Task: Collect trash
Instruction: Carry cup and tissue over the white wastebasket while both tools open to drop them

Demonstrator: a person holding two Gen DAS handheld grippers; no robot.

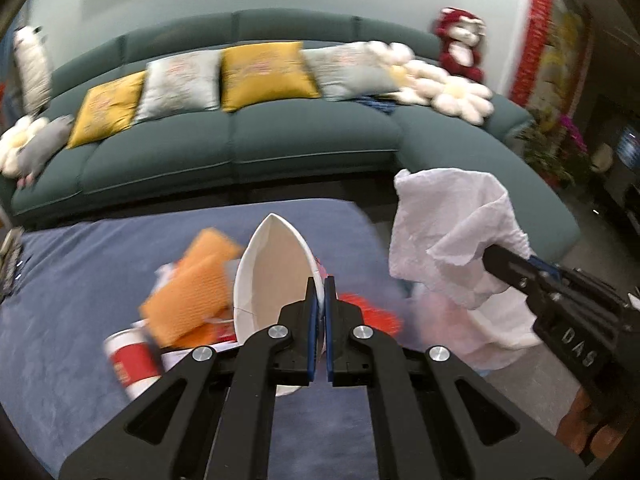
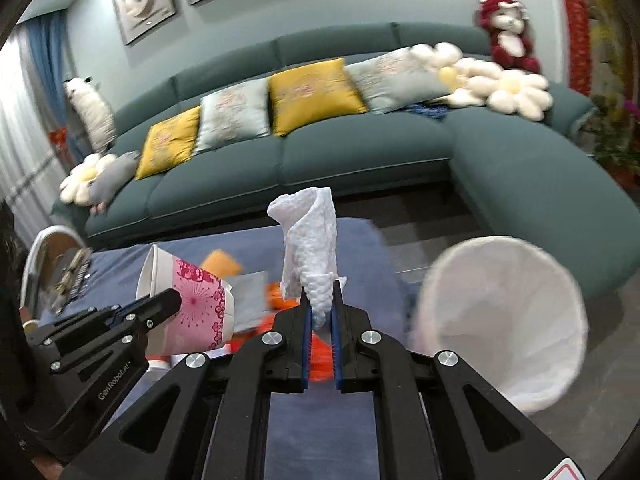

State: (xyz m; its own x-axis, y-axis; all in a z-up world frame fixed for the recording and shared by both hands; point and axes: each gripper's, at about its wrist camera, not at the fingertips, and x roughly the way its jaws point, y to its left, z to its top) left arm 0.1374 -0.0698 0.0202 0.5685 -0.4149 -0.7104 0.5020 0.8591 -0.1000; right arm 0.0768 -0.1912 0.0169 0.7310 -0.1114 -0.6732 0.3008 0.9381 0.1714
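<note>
My left gripper [image 1: 319, 282] is shut on the rim of a paper cup [image 1: 276, 264], white inside and pink-patterned outside [image 2: 192, 304], held above the blue table. My right gripper [image 2: 321, 288] is shut on a crumpled white paper towel [image 2: 310, 240], which stands up from the jaws; it also shows in the left wrist view [image 1: 452, 236], right of the cup. A white-lined trash bin [image 2: 504, 320] stands on the floor to the right of the table, its mouth tilted toward me.
On the blue tablecloth [image 1: 80, 292] lie orange wrappers [image 1: 192, 292], a red and white can [image 1: 134, 360] and red scraps [image 1: 376, 312]. A teal sofa [image 1: 312, 136] with cushions runs behind the table. A plate with items [image 2: 52, 272] sits at the table's left.
</note>
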